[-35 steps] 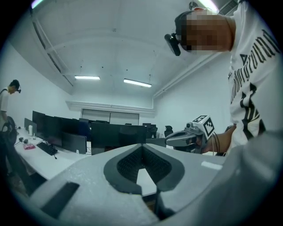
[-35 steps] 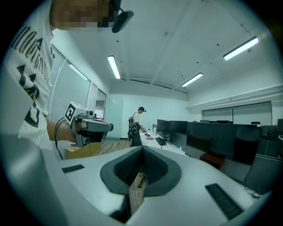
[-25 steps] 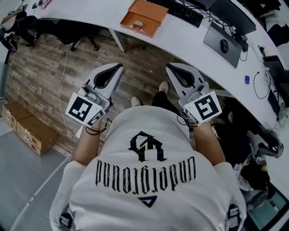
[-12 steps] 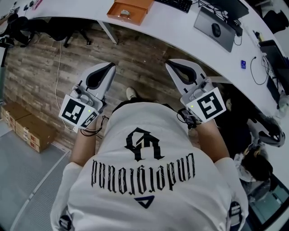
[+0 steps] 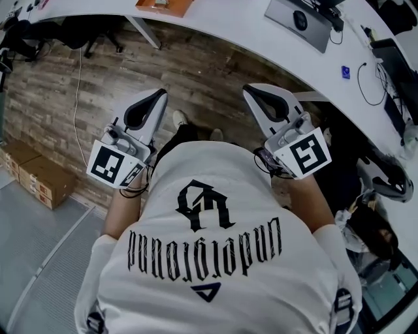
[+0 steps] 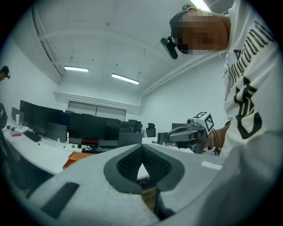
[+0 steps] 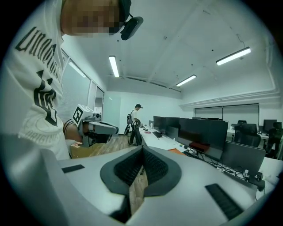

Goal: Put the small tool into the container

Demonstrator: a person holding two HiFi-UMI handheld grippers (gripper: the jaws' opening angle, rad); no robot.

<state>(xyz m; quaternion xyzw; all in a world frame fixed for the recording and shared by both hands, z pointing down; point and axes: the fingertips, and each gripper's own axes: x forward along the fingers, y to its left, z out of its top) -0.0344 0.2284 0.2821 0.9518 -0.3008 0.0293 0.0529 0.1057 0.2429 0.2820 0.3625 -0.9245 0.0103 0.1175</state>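
Left gripper (image 5: 157, 96) and right gripper (image 5: 253, 91), both jaws pressed together, empty, above wooden floor (image 5: 196, 78); orange container (image 5: 173, 6) on white desk (image 5: 219, 26), contents unclear.

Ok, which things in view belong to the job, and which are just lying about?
Job:
- left hand-held gripper, shut, empty
- right hand-held gripper, shut, empty
- orange container on the white desk, probably the target
- small tool: cannot be made out

Lying about:
- mouse on a grey mat
- cardboard boxes on the floor
- monitors
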